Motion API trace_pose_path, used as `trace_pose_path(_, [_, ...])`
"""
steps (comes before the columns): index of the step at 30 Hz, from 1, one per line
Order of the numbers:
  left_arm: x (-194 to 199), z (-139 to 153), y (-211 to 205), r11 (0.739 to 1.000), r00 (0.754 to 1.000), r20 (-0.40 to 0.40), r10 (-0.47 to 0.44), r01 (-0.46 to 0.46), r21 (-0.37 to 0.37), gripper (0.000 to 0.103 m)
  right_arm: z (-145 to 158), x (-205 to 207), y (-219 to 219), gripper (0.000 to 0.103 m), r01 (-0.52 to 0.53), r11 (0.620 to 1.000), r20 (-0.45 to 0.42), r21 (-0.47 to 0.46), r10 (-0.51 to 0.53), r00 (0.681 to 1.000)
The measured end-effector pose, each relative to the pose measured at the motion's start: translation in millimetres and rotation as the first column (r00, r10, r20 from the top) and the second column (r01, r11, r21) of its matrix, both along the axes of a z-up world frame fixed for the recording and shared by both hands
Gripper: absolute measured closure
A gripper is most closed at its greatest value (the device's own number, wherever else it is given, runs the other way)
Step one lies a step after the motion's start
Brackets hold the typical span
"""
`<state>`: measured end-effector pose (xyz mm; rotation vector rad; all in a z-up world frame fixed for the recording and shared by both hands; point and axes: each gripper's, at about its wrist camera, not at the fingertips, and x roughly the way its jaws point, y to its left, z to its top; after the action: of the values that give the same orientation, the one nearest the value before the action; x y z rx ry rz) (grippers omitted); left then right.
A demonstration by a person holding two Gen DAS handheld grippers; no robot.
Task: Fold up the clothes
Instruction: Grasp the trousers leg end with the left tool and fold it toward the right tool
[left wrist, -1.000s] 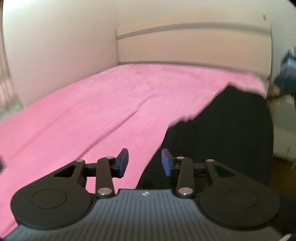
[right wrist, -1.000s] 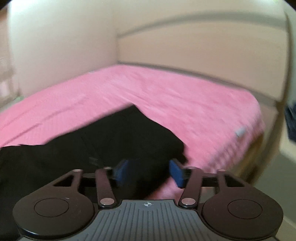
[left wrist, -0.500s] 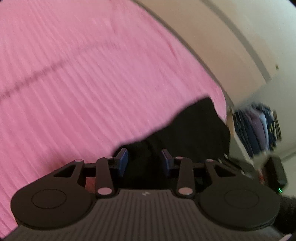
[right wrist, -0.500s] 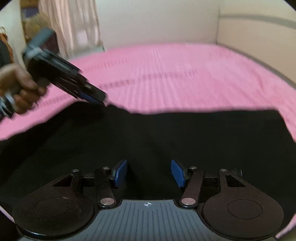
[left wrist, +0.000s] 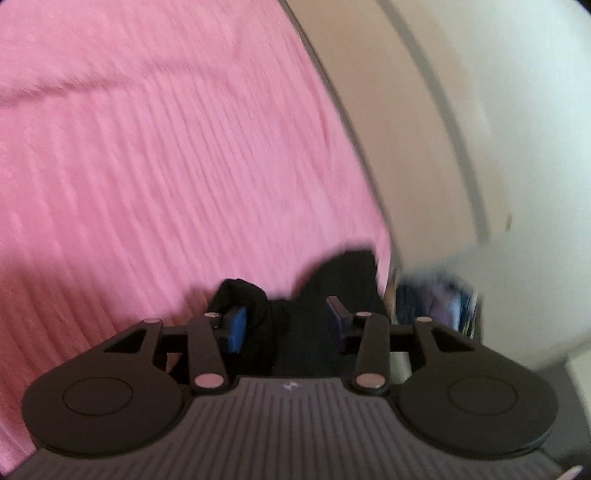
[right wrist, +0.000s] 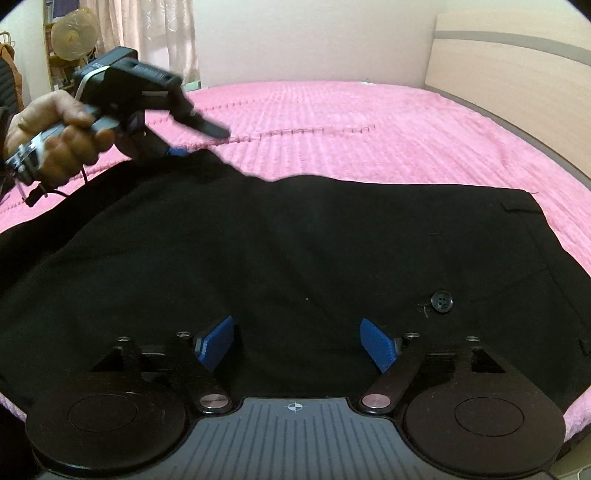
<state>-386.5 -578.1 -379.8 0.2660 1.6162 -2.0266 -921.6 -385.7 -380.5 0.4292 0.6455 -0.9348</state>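
Black trousers lie spread across the pink bed cover, with a button near the waist on the right. My right gripper hovers low over them. Its jaws are opening wide; cloth lies under them and the blue pads do not pinch it. My left gripper, held in a hand, pulls the far left edge up into a peak. In the left wrist view that gripper has black cloth bunched between its pads, and its jaws are easing open slightly.
A beige headboard runs along the right side of the bed. Curtains and a round fan stand beyond the far left corner. Hanging clothes show past the bed edge.
The trousers went from hanging in the air to lying flat on the bed. My right jaws spread much wider and let go. My left gripper rolled and came down with the cloth edge.
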Motion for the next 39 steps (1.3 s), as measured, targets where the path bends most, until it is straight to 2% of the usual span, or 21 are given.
trace_pose_path(6, [32.0, 8.3, -1.1, 0.989, 0.989, 0.011, 0.145, -0.145, -0.027, 0.07, -1.7, -3.8, 4.6, 0.017, 0.011, 1.0, -0.008, 0.0, -0.011, 1.0])
trace_pose_path(7, [33.4, 12.9, 1.7, 0.99, 0.99, 0.035, 0.137, -0.135, -0.043, 0.069, -1.7, -3.8, 4.2, 0.017, 0.015, 1.0, -0.009, 0.002, -0.015, 1.0])
trace_pose_path(10, [19.5, 26.8, 16.3, 0.993, 0.998, 0.064, 0.023, -0.015, -0.113, 0.069, -0.2, -3.2, 5.6, 0.017, 0.022, 1.0, -0.017, 0.003, -0.022, 1.0])
trace_pose_path(13, [-4.8, 37.9, 32.7, 0.973, 0.991, 0.071, -0.111, 0.123, -0.196, 0.067, 4.1, -0.2, 5.2, 0.017, 0.033, 0.999, -0.022, -0.025, -0.034, 0.999])
trace_pose_path(16, [-26.1, 24.8, 38.4, 0.97, 0.977, 0.141, -0.163, 0.185, -0.16, 0.068, 15.5, 5.2, -8.9, 0.017, 0.009, 0.998, 0.029, -0.063, -0.007, 1.0])
trace_pose_path(18, [-27.4, 14.0, 38.7, 0.977, 0.964, 0.227, -0.141, 0.173, -0.126, 0.077, 21.0, 3.5, -31.1, 0.017, 0.018, 0.999, 0.098, -0.041, -0.014, 0.995])
trace_pose_path(20, [-17.6, 5.2, 39.1, 0.986, 0.957, 0.275, -0.096, 0.128, -0.103, 0.091, 17.6, -9.6, -59.3, 0.017, 0.056, 0.998, 0.144, 0.01, -0.057, 0.988])
trace_pose_path(21, [-10.5, 3.1, 38.3, 0.99, 0.96, 0.271, -0.074, 0.104, -0.097, 0.093, 12.9, -18.8, -72.7, 0.017, 0.08, 0.996, 0.125, 0.031, -0.083, 0.989])
trace_pose_path(22, [-3.5, 1.3, 37.7, 0.992, 0.963, 0.264, -0.055, 0.081, -0.091, 0.093, 12.3, -26.4, -79.3, 0.019, 0.114, 0.993, 0.081, 0.018, -0.115, 0.99])
trace_pose_path(23, [2.8, 3.4, 38.9, 0.994, 0.963, 0.266, -0.037, 0.063, -0.091, 0.092, 11.7, -34.1, -85.9, 0.026, 0.147, 0.989, 0.037, 0.004, -0.147, 0.988])
trace_pose_path(24, [6.3, 8.1, 41.2, 0.993, 0.962, 0.273, -0.026, 0.056, -0.101, 0.091, 11.4, -41.6, -92.3, 0.027, 0.18, 0.984, -0.005, -0.011, -0.18, 0.984])
trace_pose_path(25, [7.7, 13.8, 43.3, 0.991, 0.961, 0.276, -0.022, 0.057, -0.119, 0.083, 16.1, -47.2, -95.1, 0.027, 0.214, 0.977, -0.02, -0.019, -0.214, 0.977])
trace_pose_path(27, [0.7, 23.4, 43.9, 0.985, 0.968, 0.249, -0.025, 0.067, -0.159, 0.08, 31.6, -46.6, -93.4, 0.027, 0.204, 0.978, 0.021, -0.038, -0.203, 0.979])
trace_pose_path(28, [-3.6, 26.6, 43.0, 0.982, 0.973, 0.228, -0.031, 0.072, -0.177, 0.08, 37.6, -37.5, -89.4, 0.027, 0.152, 0.986, 0.022, -0.067, -0.151, 0.988])
trace_pose_path(30, [-16.5, 27.8, 37.3, 0.975, 0.967, 0.254, -0.022, 0.077, -0.208, 0.08, 45.4, -12.1, -85.8, 0.027, 0.036, 0.994, 0.013, -0.106, -0.035, 0.999])
trace_pose_path(33, [-35.7, 19.9, 23.7, 0.973, 0.927, 0.373, -0.025, 0.108, -0.204, 0.085, 44.0, 29.7, -92.7, 0.027, -0.147, 0.982, -0.034, -0.12, 0.144, 0.989])
trace_pose_path(34, [-37.0, 13.0, 22.7, 0.975, 0.915, 0.402, -0.025, 0.111, -0.192, 0.094, 39.0, 39.6, -99.5, 0.028, -0.179, 0.978, -0.061, -0.108, 0.173, 0.983])
trace_pose_path(35, [-38.2, 5.5, 21.7, 0.977, 0.903, 0.429, -0.025, 0.113, -0.18, 0.101, 33.9, 49.0, -106.3, 0.04, -0.207, 0.974, -0.089, -0.095, 0.199, 0.976])
trace_pose_path(36, [-35.0, 1.2, 22.3, 0.978, 0.901, 0.433, -0.021, 0.108, -0.177, 0.1, 28.8, 51.6, -113.4, 0.046, -0.2, 0.976, -0.122, -0.087, 0.189, 0.974])
trace_pose_path(38, [-26.2, -0.4, 24.3, 0.981, 0.91, 0.415, -0.007, 0.087, -0.175, 0.1, 20.4, 38.1, -128.9, 0.046, -0.129, 0.988, -0.195, -0.081, 0.111, 0.974])
trace_pose_path(39, [-23.2, 0.5, 25.0, 0.981, 0.912, 0.411, 0.0, 0.081, -0.178, 0.101, 19.6, 23.4, -132.7, 0.046, -0.1, 0.993, -0.171, -0.059, 0.089, 0.981])
